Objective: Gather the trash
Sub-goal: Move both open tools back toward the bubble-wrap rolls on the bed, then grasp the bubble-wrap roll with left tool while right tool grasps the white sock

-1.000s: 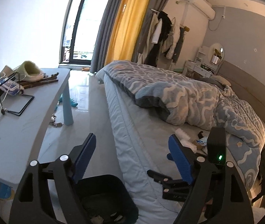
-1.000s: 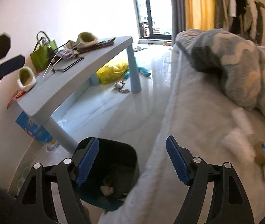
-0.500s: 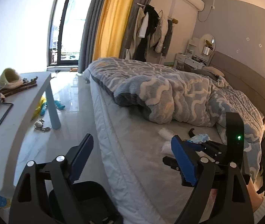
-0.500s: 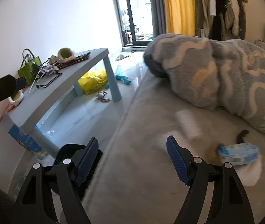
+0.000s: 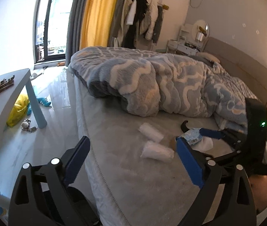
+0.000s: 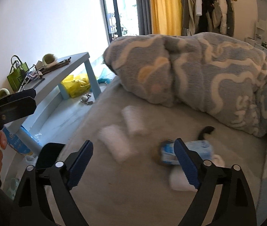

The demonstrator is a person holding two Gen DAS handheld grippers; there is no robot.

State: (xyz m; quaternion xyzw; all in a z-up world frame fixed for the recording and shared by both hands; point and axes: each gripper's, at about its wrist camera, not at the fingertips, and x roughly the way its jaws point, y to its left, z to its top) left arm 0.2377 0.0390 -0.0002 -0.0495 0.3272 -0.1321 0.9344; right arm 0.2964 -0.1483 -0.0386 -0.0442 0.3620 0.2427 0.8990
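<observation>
Both claws tilt down over the bed, jaws just spread wide, empty. Left claw faces two white wads; the blue packet lies just ahead of the right claw.

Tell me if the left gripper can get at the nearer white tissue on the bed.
Probably yes. The left gripper is open and empty, and the tissue lies loose on the bare mattress just ahead, with nothing in between.

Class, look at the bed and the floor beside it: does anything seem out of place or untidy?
Yes. Litter lies on the bare mattress: two white crumpled tissues, a blue-and-white packet and a small black curved object. The blanket is bunched up, and a yellow plastic bag sits on the floor under the table.
</observation>
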